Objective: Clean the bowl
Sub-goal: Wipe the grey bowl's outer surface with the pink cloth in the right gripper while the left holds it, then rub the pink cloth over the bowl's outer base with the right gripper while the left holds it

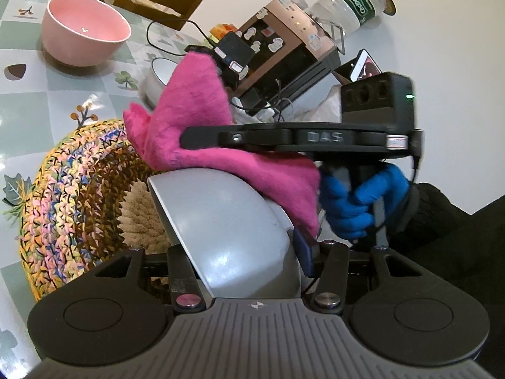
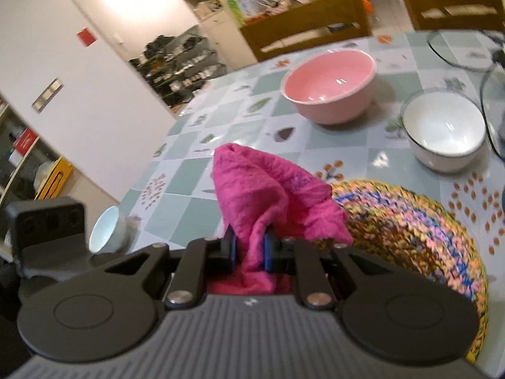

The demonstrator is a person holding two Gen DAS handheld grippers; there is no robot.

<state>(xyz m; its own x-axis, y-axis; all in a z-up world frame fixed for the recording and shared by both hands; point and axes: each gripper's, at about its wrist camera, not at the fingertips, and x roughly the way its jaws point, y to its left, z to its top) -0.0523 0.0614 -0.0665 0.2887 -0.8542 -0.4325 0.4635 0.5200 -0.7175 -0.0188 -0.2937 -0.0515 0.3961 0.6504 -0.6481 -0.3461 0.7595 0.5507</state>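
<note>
Against grey bowl [image 1: 233, 221], pink cloth [image 1: 195, 110]

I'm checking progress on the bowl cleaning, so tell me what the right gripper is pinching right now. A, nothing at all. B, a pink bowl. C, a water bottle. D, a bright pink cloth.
D: in the right wrist view the right gripper has its blue pads closed on the bright pink cloth, while the pink bowl sits apart on the table.
</note>
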